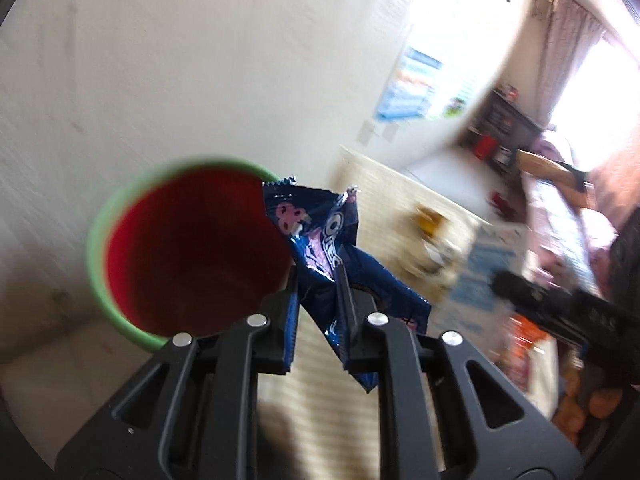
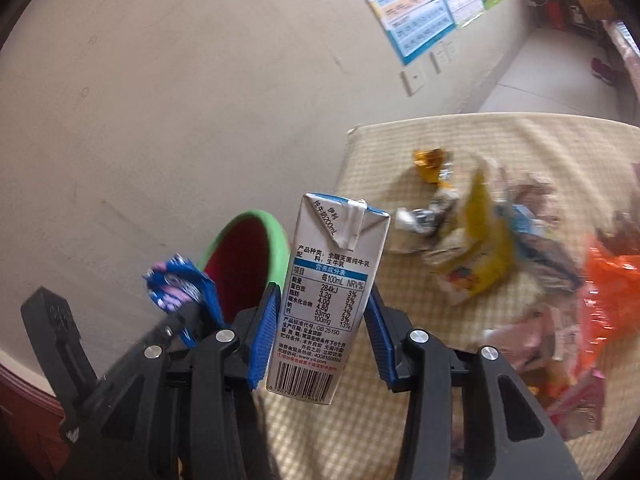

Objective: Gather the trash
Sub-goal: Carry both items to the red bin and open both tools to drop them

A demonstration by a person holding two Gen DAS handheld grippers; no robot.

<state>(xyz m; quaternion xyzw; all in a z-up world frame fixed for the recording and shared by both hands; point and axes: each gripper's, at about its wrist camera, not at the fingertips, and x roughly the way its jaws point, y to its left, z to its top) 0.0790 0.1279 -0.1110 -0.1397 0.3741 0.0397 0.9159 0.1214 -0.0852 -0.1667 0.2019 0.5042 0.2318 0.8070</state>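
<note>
The left gripper (image 1: 318,276) is clamped on a blue wrapper (image 1: 320,240) beside the green bin (image 1: 120,200). The right gripper (image 2: 322,312) is clamped on a milk carton (image 2: 328,280) above the checked surface (image 2: 500,140).

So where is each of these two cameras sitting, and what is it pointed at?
Left wrist view: sits on the left claw, looking down its fingers at a blue wrapper it pinches, by a red bin.
Right wrist view: sits on the right claw, looking at a milk carton it grips, and the littered checked mat.
Both show the bin, wrapper and mat; each glimpses the other claw.
</note>
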